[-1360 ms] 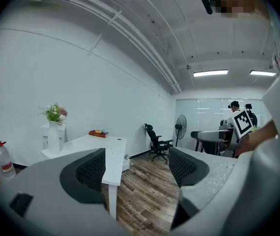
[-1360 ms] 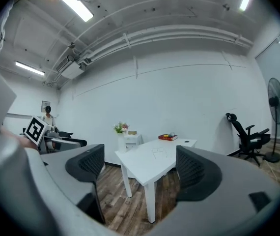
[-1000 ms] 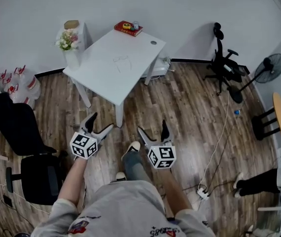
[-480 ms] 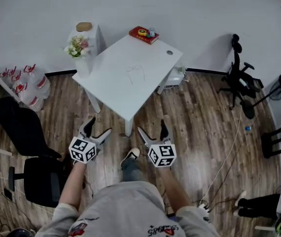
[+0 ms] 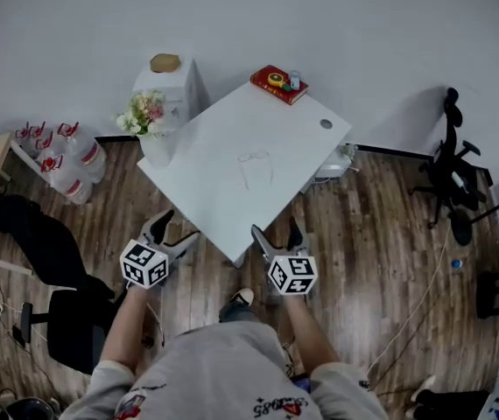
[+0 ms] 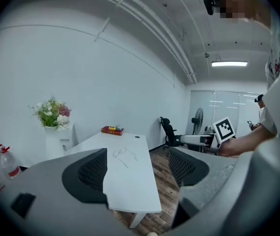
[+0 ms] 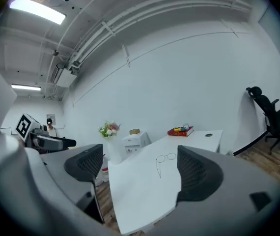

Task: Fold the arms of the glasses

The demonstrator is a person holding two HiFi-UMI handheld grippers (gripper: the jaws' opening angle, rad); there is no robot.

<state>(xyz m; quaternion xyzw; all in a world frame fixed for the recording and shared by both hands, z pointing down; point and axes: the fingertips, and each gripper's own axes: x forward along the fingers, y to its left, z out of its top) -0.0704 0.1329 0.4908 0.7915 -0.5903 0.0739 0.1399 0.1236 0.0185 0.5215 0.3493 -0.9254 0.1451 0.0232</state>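
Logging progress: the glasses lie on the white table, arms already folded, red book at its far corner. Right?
No: the head view shows the glasses with arms unfolded, spread out from the lenses. The table and book are as stated.

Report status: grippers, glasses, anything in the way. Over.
Left gripper open, empty; right gripper open, empty, jaws just closing slightly. Glasses on table, arms unfolded, untouched, ahead of both. Nothing lying between.
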